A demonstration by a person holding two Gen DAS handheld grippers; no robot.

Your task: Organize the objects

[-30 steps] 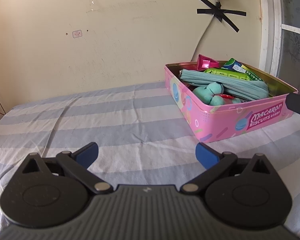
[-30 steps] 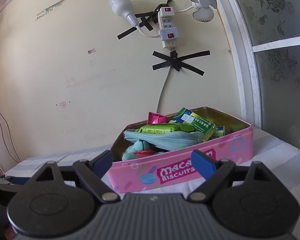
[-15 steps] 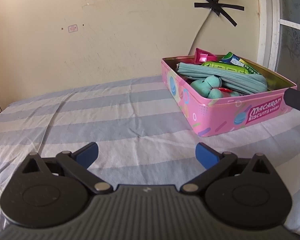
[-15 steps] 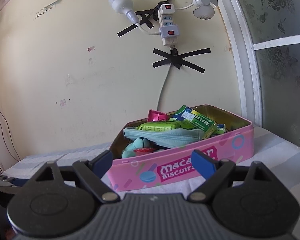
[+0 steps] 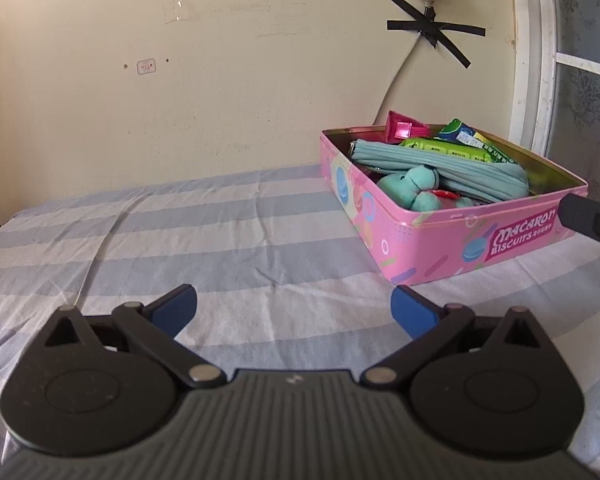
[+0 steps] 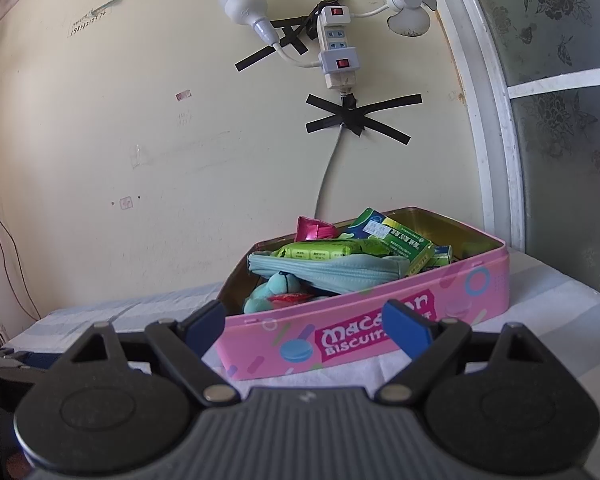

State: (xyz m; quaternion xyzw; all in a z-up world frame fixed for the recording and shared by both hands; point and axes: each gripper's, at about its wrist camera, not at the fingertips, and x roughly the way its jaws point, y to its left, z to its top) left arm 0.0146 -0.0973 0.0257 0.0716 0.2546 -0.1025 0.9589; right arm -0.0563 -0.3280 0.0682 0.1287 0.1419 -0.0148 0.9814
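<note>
You are holding left gripper [image 5: 294, 306] and right gripper [image 6: 304, 326] wide open, both empty. Pink tin [image 6: 380, 320] is sitting on striped sheet [image 5: 220, 240], heaped. Teal pouch [image 6: 332, 274] and green boxes [image 6: 396, 240] are riding above rim; careless reaching is risking snagging pouch, spilling boxes.

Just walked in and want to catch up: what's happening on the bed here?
A person holds two grippers over a striped bedsheet. Both the left gripper and right gripper are open and empty. The pink biscuit tin already holds a teal pouch, a plush toy and green packets. Nothing is being gripped right now.
</note>
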